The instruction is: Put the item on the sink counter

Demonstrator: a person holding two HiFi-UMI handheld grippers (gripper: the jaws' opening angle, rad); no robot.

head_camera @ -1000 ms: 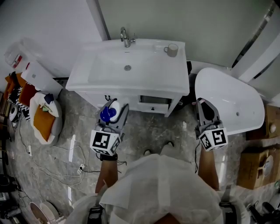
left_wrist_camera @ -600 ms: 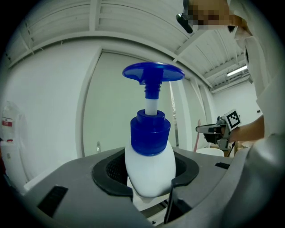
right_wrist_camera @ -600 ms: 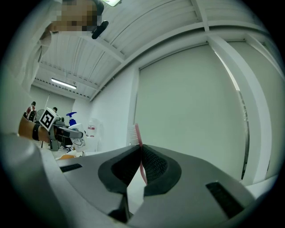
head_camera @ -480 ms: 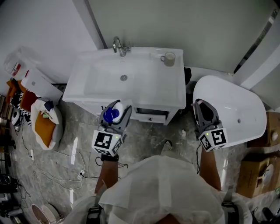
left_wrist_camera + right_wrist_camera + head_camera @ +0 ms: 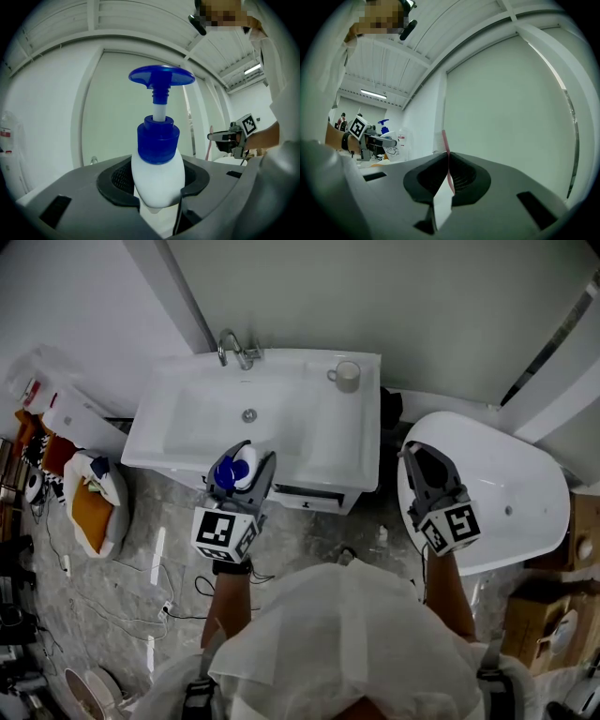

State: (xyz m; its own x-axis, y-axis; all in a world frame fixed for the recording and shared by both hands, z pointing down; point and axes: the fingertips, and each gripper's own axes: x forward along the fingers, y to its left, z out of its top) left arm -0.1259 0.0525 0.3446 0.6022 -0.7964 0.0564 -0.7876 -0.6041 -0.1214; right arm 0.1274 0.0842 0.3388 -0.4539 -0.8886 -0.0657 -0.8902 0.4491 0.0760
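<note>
Overhead lighting is even and diffuse. The head view runs dim and darkens toward its corners. The white sink counter [image 5: 347, 442] reads brightest, without hard glare. Both gripper views bow straight lines and go black at the corners. A ceiling strip light [image 5: 372, 94] glows at centre left.

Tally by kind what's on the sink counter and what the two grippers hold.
mug: 1
faucet: 1
pump bottle, in left gripper: 1
pink stick, in right gripper: 1
Total: 4
</note>
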